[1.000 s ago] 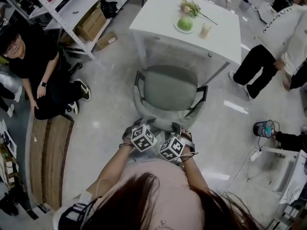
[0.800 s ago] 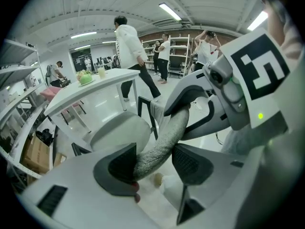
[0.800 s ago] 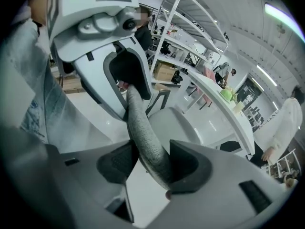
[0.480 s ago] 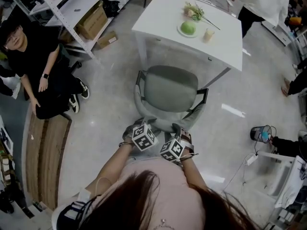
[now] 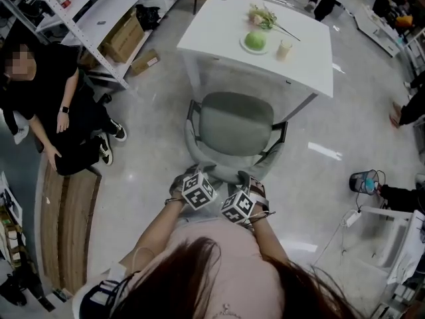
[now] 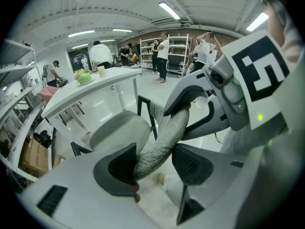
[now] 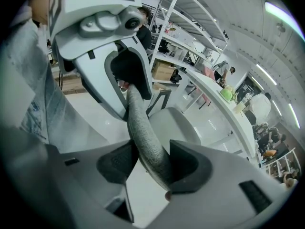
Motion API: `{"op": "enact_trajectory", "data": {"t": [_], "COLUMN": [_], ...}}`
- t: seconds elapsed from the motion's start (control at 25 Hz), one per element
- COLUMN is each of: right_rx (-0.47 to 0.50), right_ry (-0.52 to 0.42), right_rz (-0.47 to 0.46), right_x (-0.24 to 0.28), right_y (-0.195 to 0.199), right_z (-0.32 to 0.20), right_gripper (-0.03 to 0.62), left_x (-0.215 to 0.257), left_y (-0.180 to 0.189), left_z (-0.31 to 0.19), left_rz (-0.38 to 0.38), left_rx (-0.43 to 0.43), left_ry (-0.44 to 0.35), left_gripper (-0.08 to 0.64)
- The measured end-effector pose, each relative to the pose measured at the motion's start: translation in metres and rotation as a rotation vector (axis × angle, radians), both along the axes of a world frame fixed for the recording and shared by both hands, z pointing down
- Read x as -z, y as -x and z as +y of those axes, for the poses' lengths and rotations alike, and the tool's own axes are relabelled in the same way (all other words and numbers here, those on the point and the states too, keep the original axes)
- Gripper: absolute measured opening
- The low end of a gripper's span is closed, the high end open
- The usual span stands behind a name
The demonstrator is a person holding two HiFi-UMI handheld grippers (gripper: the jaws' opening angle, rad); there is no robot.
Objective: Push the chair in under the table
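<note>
At the left, a seated person has their feet on the floor not far from the chair. If the chair rolls away to the left, it could come toward them.

The left gripper is clenched on the grey backrest rim. The rim lies slanted between the pads and seems to touch one pad only at its tip. I judge this hold to be weak, so with a hard push the rim may slide out.

The chair stands in the middle, just near of the white bench. Its seat is not yet under the top and it faces the gap between the bench legs. The black armrests are wide, so a crooked push could make one hit a leg. The shock could then tip the cup or shift the plate on the top.

The right gripper is also clenched on the rim, which fills the space between its pads. If one side pushes more than the other, the chair will probably turn and not go straight.

At the far right, a small device with a cable lies on the floor, well apart from the chair.
</note>
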State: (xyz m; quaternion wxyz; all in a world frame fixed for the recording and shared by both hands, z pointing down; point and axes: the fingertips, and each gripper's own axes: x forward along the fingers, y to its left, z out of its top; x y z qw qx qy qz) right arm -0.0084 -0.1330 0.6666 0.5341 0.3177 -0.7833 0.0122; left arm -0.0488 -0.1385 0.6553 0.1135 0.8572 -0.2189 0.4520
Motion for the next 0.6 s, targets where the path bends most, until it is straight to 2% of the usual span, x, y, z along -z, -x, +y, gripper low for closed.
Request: {"op": "enact_trajectory", "data": {"t": [0.6], "right_rx": [-0.037], "right_ry": [-0.006], "right_rz": [0.011], "right_x": [-0.001], "right_y": [0.001], "right_z": [-0.034], "right_gripper": [0.213], "left_x": [0.001], "left_y": [0.000], "left_z": [-0.034], "left_rz": [0.016], "left_rx": [-0.026], "left_ry": [-0.026], "left_gripper": [0.235]}}
